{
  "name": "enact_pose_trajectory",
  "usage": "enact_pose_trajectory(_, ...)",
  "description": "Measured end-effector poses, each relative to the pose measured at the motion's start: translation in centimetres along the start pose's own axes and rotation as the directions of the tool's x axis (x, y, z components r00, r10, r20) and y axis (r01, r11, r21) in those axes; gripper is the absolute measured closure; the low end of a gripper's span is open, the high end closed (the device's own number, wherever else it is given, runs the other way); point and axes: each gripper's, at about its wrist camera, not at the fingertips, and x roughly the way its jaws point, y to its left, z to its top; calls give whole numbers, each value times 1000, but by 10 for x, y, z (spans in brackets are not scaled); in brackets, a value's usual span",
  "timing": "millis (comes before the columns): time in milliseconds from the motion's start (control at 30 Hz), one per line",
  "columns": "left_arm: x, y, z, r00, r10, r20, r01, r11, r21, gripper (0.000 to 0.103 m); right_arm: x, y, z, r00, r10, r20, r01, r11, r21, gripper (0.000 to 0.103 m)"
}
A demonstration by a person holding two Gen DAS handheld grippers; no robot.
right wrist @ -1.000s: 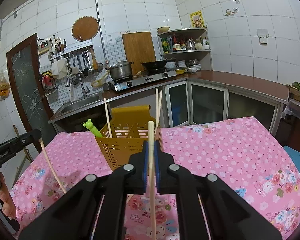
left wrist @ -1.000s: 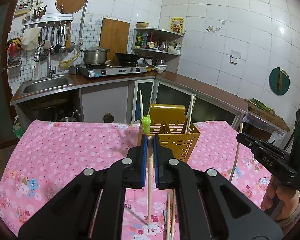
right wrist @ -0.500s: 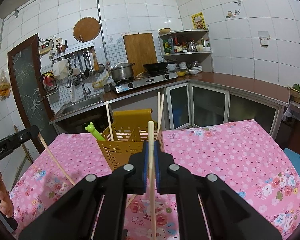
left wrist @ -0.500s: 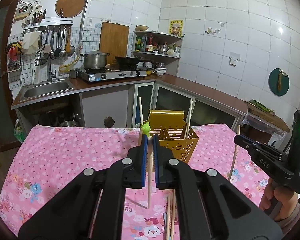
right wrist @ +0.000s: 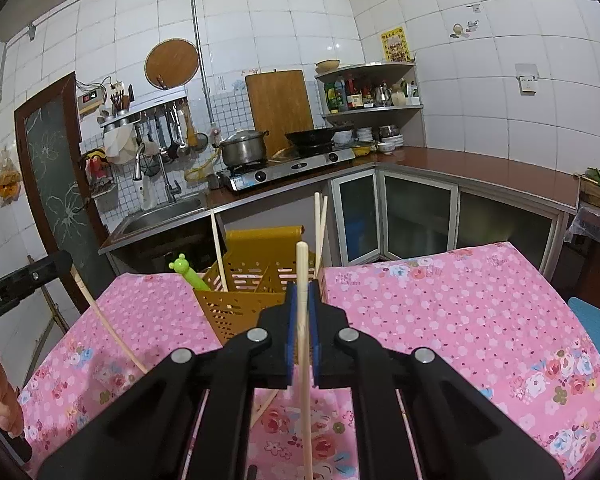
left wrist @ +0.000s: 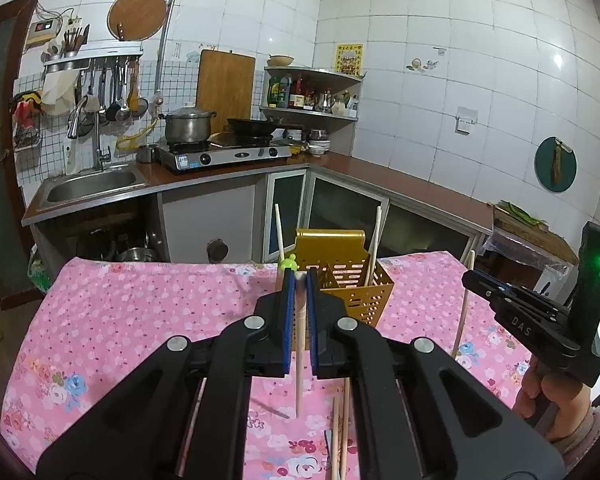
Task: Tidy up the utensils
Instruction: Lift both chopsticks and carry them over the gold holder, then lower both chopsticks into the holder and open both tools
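A bench (left wrist: pixel 148 320) draped in a pink flowered cloth carries a mustard-yellow perforated utensil holder (left wrist: pixel 352 284) near its far edge, at about 12 o'clock from both cameras. Behind it runs the kitchen counter with a steel sink (left wrist: pixel 92 184) at 10 o'clock, a gas stove (left wrist: pixel 224 156) bearing a lidded pot (left wrist: pixel 188 124) and a dark wok (left wrist: pixel 252 126), and a corner shelf of bottles (left wrist: pixel 300 94) at 1 o'clock. The holder is split into compartments; several pale wooden chopsticks (right wrist: pixel 320 224) stand tilted in it, and a green frog-topped utensil (right wrist: pixel 188 272) leans out of its left side. The left gripper (left wrist: pixel 298 292) is clamped on one upright chopstick (left wrist: pixel 299 376), whose lower end hangs just above the cloth in front of the holder; the gripper's body blocks the holder's left front. The right gripper (right wrist: pixel 302 300) is likewise pinched on a second chopstick (right wrist: pixel 303 352), held upright near the holder's front wall and hiding its middle. Two more loose chopsticks (left wrist: pixel 339 436) lie on the cloth at 6 o'clock in the left wrist view.
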Motion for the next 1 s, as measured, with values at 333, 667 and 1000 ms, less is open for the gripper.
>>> enact_pose_trajectory(333,-6,-9,51,997,-5,74,4,1000,6,99,4,8,54,995,12,95,-11,1000,-13,97)
enact_pose_trajectory(667,10,-29,119,982,-4,188,-2,999,32,99,25,16,126,977,37,209,-35,999,-10,97)
enact_pose_trajectory(1000,80,-29,120,989,-11,147,3,998,57,99,85,13,135,958,24,285,-21,1000,-15,97)
